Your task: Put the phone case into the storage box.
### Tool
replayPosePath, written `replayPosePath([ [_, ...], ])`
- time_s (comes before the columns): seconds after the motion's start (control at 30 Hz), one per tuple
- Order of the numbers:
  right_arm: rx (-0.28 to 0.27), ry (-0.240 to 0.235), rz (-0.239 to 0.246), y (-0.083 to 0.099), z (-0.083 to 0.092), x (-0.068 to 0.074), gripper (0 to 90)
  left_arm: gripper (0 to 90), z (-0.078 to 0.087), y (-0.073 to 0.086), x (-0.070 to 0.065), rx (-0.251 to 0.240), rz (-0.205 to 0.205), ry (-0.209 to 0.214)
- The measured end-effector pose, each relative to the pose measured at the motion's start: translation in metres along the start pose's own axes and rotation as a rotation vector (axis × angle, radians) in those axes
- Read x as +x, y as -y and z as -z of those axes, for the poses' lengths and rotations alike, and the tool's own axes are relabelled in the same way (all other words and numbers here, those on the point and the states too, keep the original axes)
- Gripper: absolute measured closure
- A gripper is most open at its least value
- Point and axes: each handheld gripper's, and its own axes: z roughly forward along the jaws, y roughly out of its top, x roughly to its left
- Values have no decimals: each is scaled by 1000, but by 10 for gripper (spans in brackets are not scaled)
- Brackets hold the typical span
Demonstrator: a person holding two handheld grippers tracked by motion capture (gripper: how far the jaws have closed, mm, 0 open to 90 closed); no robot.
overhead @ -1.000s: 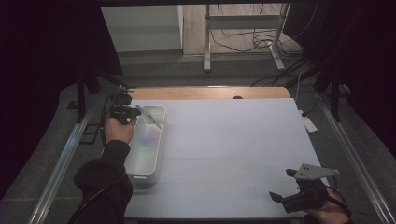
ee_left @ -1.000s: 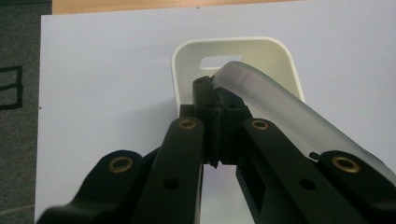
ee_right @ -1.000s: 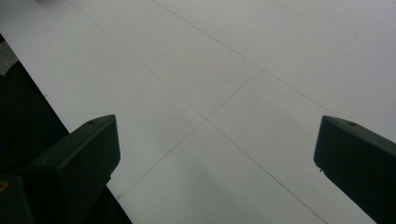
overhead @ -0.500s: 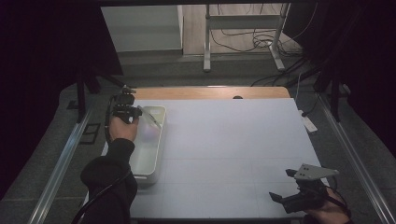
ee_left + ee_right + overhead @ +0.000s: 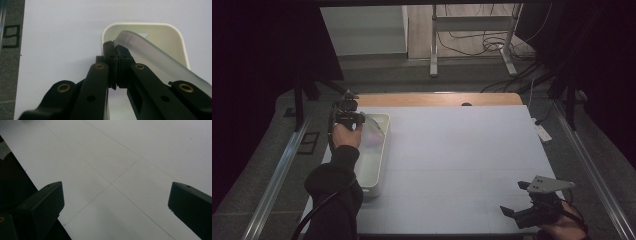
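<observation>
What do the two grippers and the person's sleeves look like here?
Both grippers are black with two jaws. The left gripper has brass-coloured rivets along its linkages, and a dark cable trails by the dark sleeve. The right gripper carries a grey three-cornered plate on top.

A lab-type recording space is showing here rather than a home. A white table (image 5: 462, 160), ruled with thin grid lines, is standing between metal rails (image 5: 277, 175) on a grey floor. Black curtains (image 5: 262, 50) are hanging along both sides, closing the area in. Behind the table, cables (image 5: 472, 42) are lying loose across a wooden floor around the legs of a metal stand (image 5: 434, 45). A power strip (image 5: 542, 131) is lying beside the table's right edge.
</observation>
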Motion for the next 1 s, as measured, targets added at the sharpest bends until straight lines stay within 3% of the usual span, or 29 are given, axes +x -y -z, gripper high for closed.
replayPosePath([
  [0.47, 0, -6, 2, 0, 0, 0, 8, 828, -10, -9, 0, -26, 3, 15],
  [1.0, 0, -6, 4, 0, 0, 0, 9, 623, -11, -14, -4, -65, -30, 11],
])
